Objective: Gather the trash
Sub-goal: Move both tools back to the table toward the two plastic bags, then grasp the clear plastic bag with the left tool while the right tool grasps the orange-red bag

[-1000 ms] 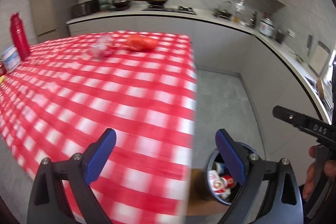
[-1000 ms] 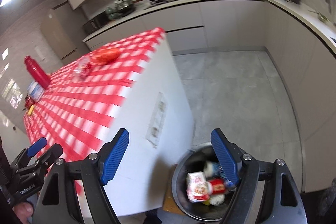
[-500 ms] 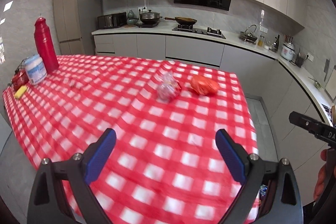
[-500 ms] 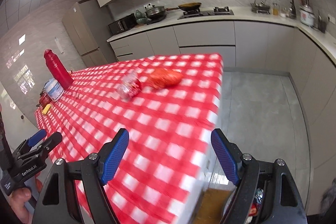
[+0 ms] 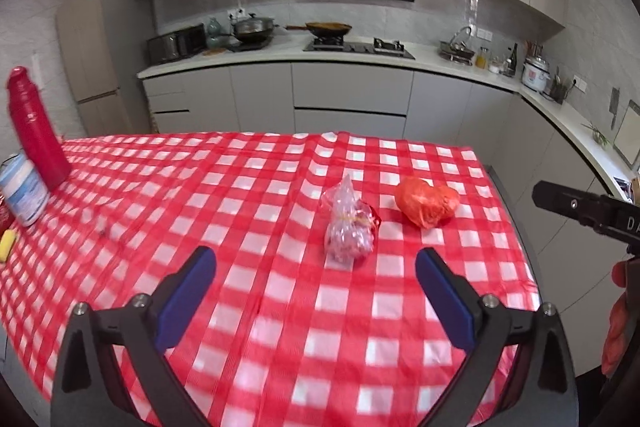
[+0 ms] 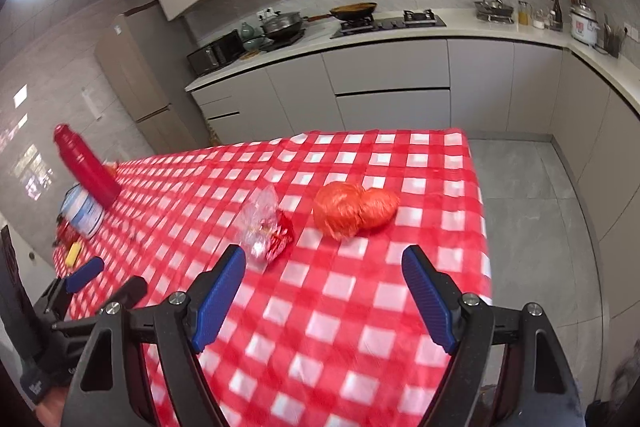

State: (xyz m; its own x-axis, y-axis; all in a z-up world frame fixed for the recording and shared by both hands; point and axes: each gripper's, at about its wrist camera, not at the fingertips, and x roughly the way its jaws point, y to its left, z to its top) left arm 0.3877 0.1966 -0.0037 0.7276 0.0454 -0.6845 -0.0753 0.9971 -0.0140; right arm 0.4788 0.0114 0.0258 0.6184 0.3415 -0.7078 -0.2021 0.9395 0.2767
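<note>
A crumpled clear plastic bag with red scraps inside [image 5: 349, 225] lies on the red-checked tablecloth [image 5: 256, 307]; it also shows in the right wrist view [image 6: 264, 223]. A scrunched orange-red plastic bag [image 5: 426, 205] lies just to its right, also in the right wrist view [image 6: 354, 209]. My left gripper [image 5: 316, 279] is open and empty, held above the cloth short of the clear bag. My right gripper [image 6: 324, 287] is open and empty, short of the orange bag. The trash bin is out of view.
A red bottle [image 5: 34, 131] and a white-blue tub [image 5: 22, 193] stand at the table's left end, with a small yellow object [image 5: 7, 245] near them. Kitchen counters [image 5: 360, 53] run behind and along the right. The grey floor [image 6: 532, 211] lies right of the table.
Both grippers have swung up from the trash bin on the floor to face the tabletop, and have moved closer to the two bags. Both stayed open and empty.
</note>
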